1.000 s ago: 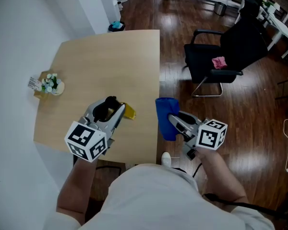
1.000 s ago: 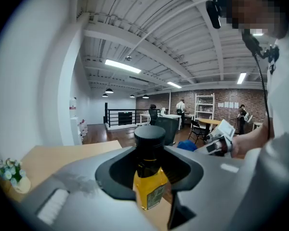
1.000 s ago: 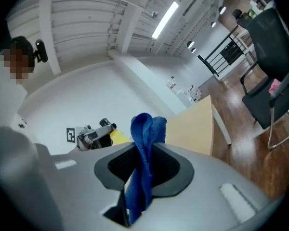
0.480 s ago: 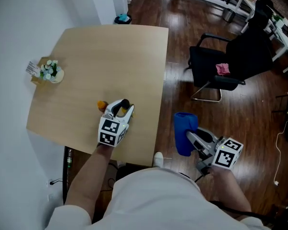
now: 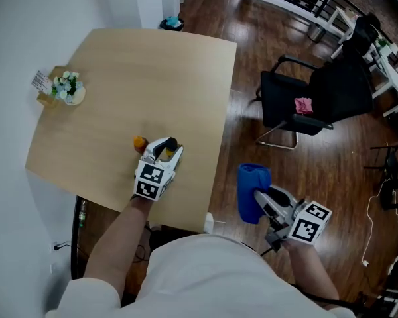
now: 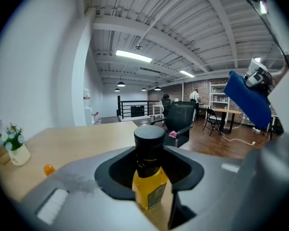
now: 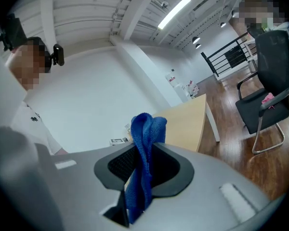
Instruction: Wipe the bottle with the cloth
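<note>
Dark wood floor (image 5: 219,12) surrounds a pale counter (image 5: 119,78) in the head view, with a flower pot (image 5: 67,93) at its 9 o'clock edge and a black chair (image 5: 318,98) off at 3 o'clock. Near the counter's 6 o'clock edge the left gripper (image 5: 164,152) holds the bottle (image 5: 167,144) upright, an orange ball (image 5: 140,142) just beside it. The right gripper (image 5: 260,201) hangs over the floor at 4 o'clock with the blue cloth (image 5: 252,189), well apart from the bottle. The left gripper view shows its jaws closed narrow on the bottle's yellow body below the black cap, probably to steady it for wiping. The right gripper view shows its jaws pinching the bunched cloth, with a fold standing free above them as a pad.
</note>
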### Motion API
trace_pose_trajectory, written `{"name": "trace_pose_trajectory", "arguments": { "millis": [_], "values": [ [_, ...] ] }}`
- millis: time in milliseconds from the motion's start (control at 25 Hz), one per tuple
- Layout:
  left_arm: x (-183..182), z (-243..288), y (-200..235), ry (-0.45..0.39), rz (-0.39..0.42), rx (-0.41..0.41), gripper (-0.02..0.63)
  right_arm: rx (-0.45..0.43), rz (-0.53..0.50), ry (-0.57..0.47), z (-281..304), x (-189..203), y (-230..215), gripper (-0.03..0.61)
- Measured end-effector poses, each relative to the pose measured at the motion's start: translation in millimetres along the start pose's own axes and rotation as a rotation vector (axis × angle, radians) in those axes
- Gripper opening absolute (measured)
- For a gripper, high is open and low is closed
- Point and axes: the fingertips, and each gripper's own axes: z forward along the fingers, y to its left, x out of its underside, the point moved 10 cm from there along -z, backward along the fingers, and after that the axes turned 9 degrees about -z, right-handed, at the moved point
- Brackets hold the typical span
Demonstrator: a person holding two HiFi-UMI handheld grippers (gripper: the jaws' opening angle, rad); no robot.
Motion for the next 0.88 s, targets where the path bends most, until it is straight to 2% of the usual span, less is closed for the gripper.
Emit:
{"name": "trace_pose_trajectory", "arguments": {
  "millis": [80, 200, 320, 560, 880],
  "values": [
    [0, -2, 2, -0.003, 0.009, 0.008, 0.168, -0.003, -0.012, -0.002, 8, -1, 6, 0.089],
    [5, -10, 9, 0.014, 0.021, 0.030, 0.215, -0.006, -0.030, -0.009, 22, -2, 16, 0.089],
    [5, -28, 14, 0.009, 0.015, 0.056, 0.225, -0.004, -0.051, -0.013, 33, -2, 26, 0.089],
    [6, -62, 16, 0.034, 0.020, 0.146, 0.225, 0.032, -0.060, -0.024, 53, 0, 48, 0.089],
    [18, -144, 48, 0.049, 0.021, 0.196, 0.224, 0.105, -0.102, -0.038, 75, 8, 91, 0.089]
  ]
}}
